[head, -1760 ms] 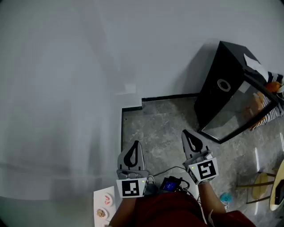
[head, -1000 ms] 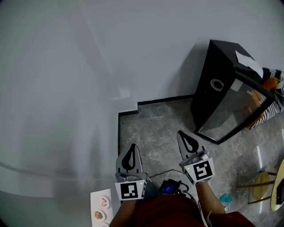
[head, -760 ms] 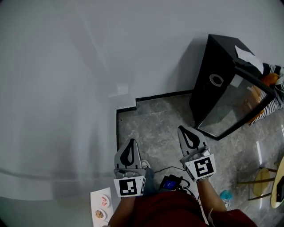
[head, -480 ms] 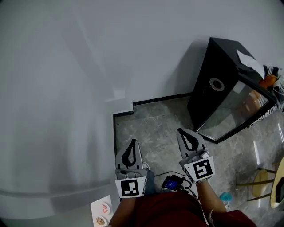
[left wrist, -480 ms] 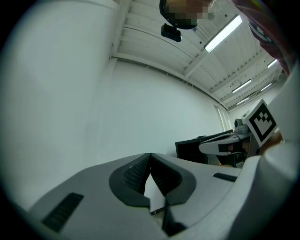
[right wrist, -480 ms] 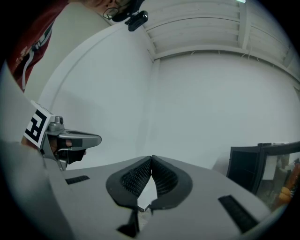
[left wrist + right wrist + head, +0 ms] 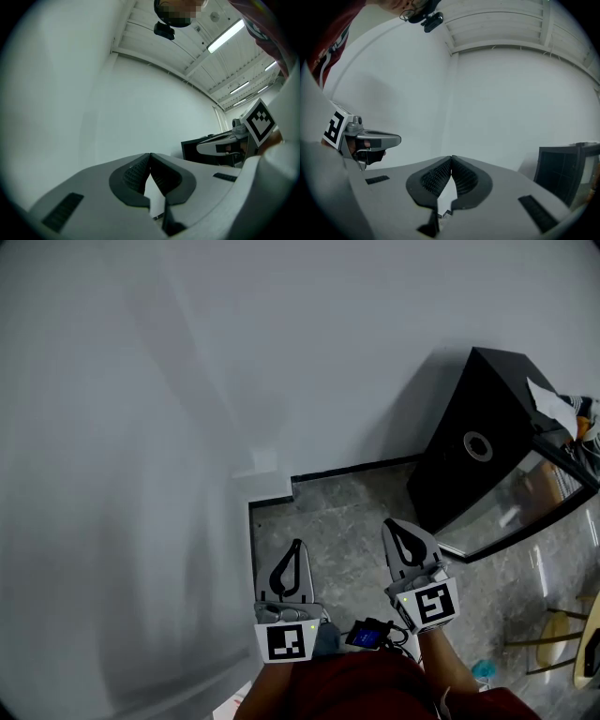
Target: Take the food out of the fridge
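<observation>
Grey stone floor [image 7: 328,512] lies below left gripper [image 7: 296,544] and right gripper [image 7: 390,524], fingers closed and empty, near the fridge [image 7: 478,451].

Grey left hand-held gripper [image 7: 296,546] and right hand-held gripper [image 7: 389,525] carry black-and-white marker cubes [image 7: 287,642]; red top [image 7: 356,690].

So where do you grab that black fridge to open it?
Likely the black frame edge of its glass door, reached from the front with the right gripper, which is nearer. No handle shows, so I can't tell the hinge side.
</observation>
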